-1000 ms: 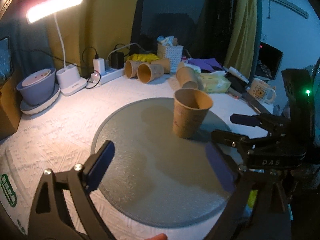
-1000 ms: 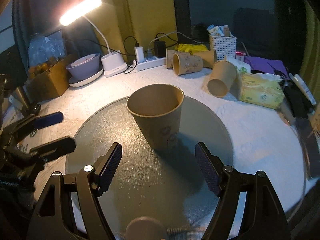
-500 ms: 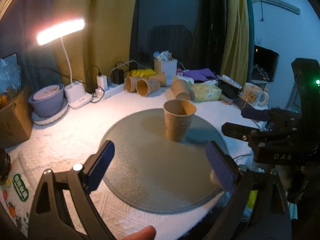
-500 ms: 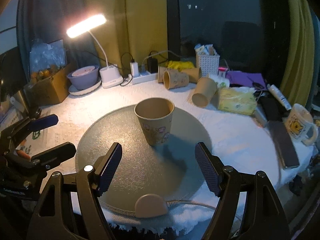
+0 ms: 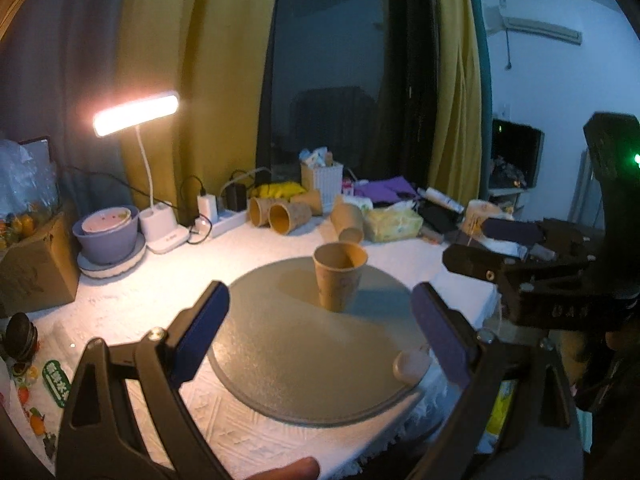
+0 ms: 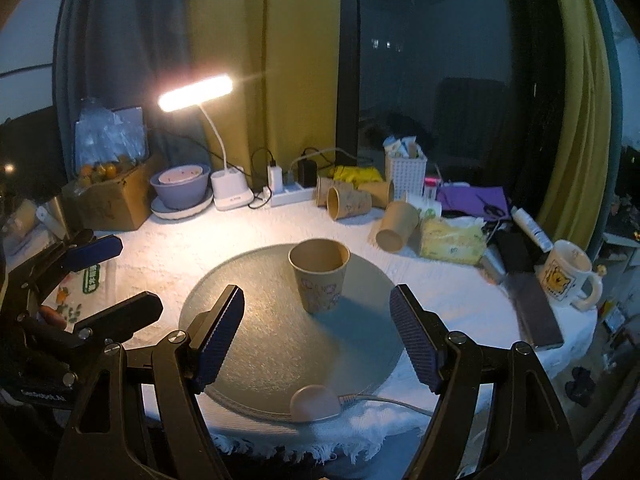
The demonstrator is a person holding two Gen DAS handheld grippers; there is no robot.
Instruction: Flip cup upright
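Table (image 6: 168, 248): white cloth, clutter along the far edge.
Round mat (image 6: 260, 320): grey, mid-table.
Left gripper (image 5: 320, 328): fingers spread wide, holding nothing, well short of the cup.
Right gripper (image 6: 318, 332): fingers wide apart, empty, near the mat's front edge.
Lamp (image 6: 196, 92): lit, behind the mat.
Cup (image 6: 319, 275): upright on the mat, mouth up, touched by neither gripper.
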